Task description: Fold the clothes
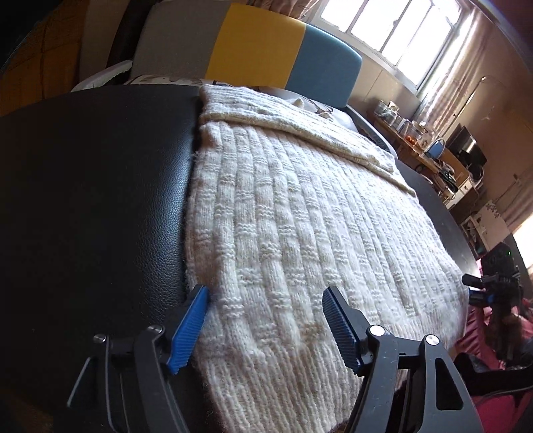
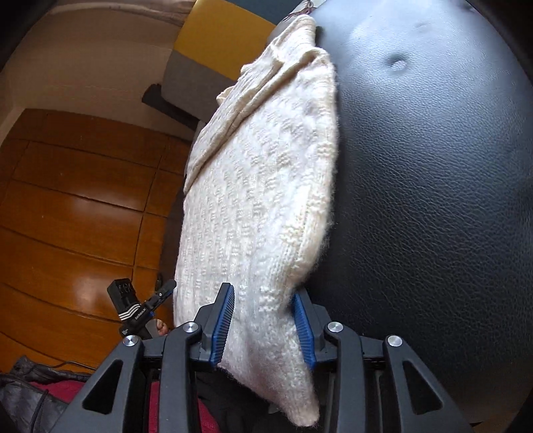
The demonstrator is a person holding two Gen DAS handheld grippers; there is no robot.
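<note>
A cream ribbed knit sweater [image 1: 299, 216] lies flat on a black leather surface [image 1: 93, 200], with a folded part across its far end. In the left wrist view my left gripper [image 1: 265, 293] stands open over the sweater's near hem, its left finger at the sweater's side edge. My right gripper [image 1: 478, 289] shows at the sweater's right corner. Seen from the right wrist, the sweater [image 2: 260, 183] runs between the blue pads [image 2: 221, 329] of my right gripper [image 2: 263, 294], which is shut on its near corner. My left gripper [image 2: 160, 294] shows small at the left.
A grey, yellow and blue headboard-like panel [image 1: 253, 46] stands behind the leather surface. A cluttered desk [image 1: 433, 150] and a bright window [image 1: 393, 30] are at the far right. Wooden floor [image 2: 66, 200] lies to the left of the surface. Red cloth [image 2: 173, 409] sits below the grippers.
</note>
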